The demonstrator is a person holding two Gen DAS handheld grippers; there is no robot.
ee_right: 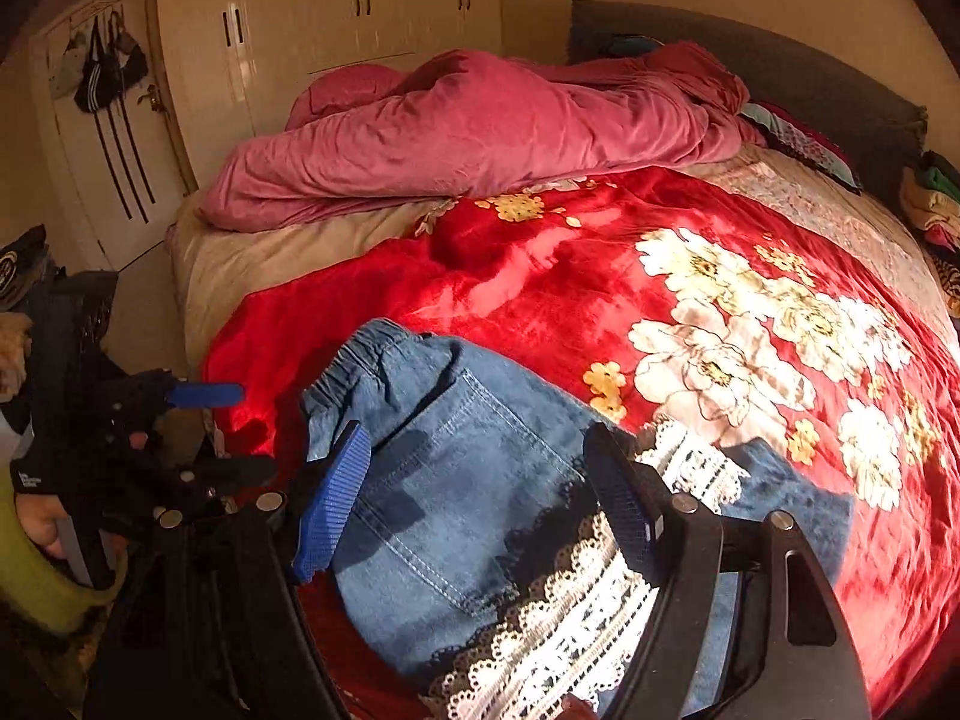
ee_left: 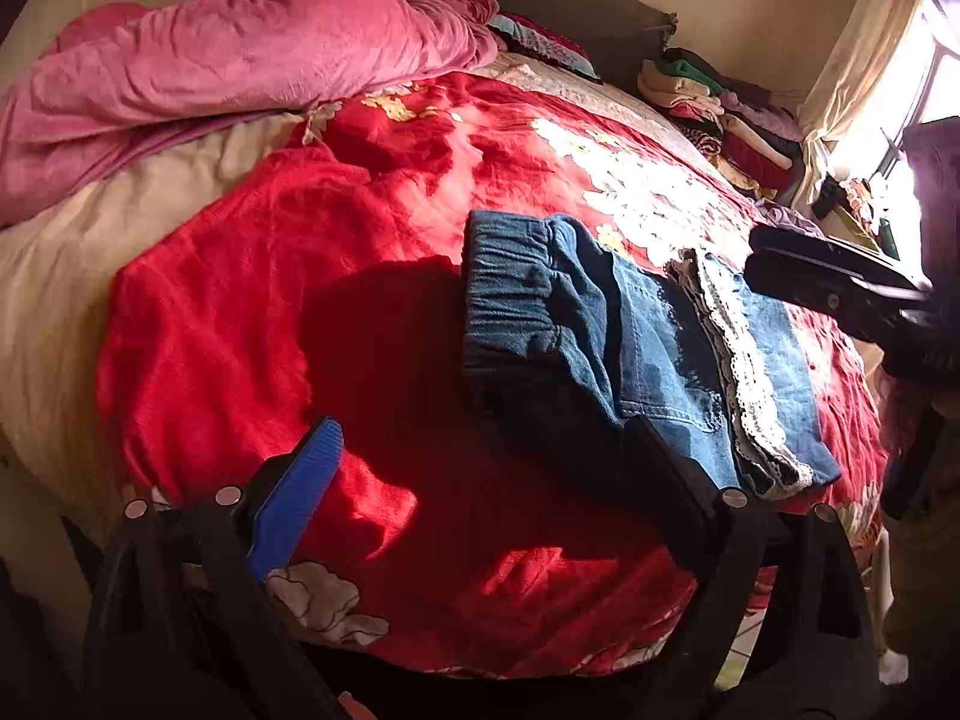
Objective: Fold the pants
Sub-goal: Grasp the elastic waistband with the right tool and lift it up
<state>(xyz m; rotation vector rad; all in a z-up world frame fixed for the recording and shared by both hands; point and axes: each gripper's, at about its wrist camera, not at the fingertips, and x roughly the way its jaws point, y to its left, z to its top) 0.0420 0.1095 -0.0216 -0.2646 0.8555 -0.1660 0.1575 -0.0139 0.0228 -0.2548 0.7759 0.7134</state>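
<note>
Blue denim pants (ee_left: 600, 330) with white lace trim (ee_left: 741, 360) lie folded into a compact stack on the red flowered blanket (ee_left: 252, 300), elastic waistband on top at the left. My left gripper (ee_left: 480, 432) stands wide open at the stack's near left edge, its right finger over the denim and nothing pinched. The right gripper (ee_left: 774, 258) hovers over the stack's far right end. In the right wrist view the right gripper (ee_right: 480, 438) is open above the pants (ee_right: 468, 480) and lace (ee_right: 570, 630), pads apart. The left gripper (ee_right: 228, 432) shows at the left.
A rumpled pink duvet (ee_left: 210, 72) fills the far side of the bed. A pile of folded clothes (ee_left: 720, 108) sits at the headboard corner by a bright window. White wardrobes (ee_right: 330, 30) and a door stand beyond. A hand in a green sleeve (ee_right: 36, 564) holds the left gripper.
</note>
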